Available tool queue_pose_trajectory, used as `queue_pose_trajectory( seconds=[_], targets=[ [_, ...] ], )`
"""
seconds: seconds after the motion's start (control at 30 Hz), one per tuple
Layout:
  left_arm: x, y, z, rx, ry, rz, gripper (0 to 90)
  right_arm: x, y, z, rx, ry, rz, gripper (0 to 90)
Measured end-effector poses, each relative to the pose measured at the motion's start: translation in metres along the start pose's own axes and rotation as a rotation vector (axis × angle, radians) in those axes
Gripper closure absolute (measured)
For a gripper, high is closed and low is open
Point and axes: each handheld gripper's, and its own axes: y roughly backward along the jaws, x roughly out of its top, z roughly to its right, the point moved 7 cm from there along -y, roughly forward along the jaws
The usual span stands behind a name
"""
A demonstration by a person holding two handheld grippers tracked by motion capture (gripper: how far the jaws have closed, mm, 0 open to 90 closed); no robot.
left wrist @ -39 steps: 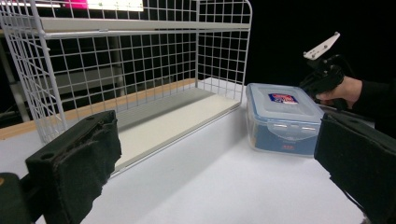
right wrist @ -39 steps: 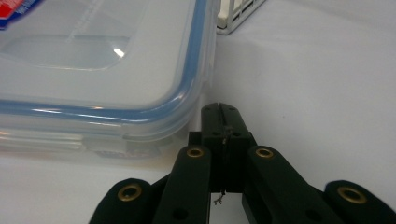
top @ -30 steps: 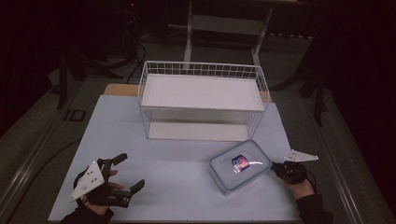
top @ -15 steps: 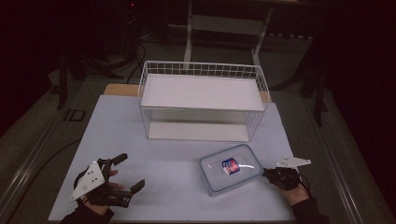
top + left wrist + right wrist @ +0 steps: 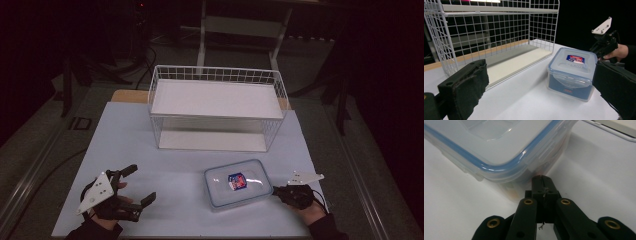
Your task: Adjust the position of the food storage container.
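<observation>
High view: container (image 5: 238, 183) touches the closed right hand-held gripper (image 5: 276, 191).

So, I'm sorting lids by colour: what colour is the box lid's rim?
Blue rim, seen best in the right gripper view.

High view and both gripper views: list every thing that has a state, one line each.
Plastic container: lid on, flat on the table.
Wire basket: upright, nothing inside.
Left tongs: open, holding nothing.
Right tongs: shut, tips against the container's side below the rim.
</observation>
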Motion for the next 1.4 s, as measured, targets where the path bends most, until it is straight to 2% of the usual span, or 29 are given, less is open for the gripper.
queue_pose_trajectory(
  seconds=[0.27,0.43,0.6,0.97,1.4],
  targets=[
    [-0.001,-0.001,0.001,-0.007,-0.001,-0.004,0.5,0.002,-0.004,-0.012,0.036,0.036,-0.019,90.0],
    [-0.001,-0.001,0.001,-0.007,0.001,-0.003,0.5,0.001,0.002,-0.016,0.039,0.037,-0.019,90.0],
    [-0.001,-0.002,0.002,-0.012,-0.001,-0.008,0.5,0.000,0.001,-0.022,0.061,0.038,-0.017,90.0],
    [-0.004,-0.005,0.001,0.000,0.012,-0.029,0.5,0.012,-0.012,-0.039,0.129,0.087,-0.019,90.0],
    [-0.006,-0.007,0.004,-0.019,0.013,-0.041,0.5,0.026,-0.030,-0.051,0.167,0.143,-0.051,90.0]
  ],
)
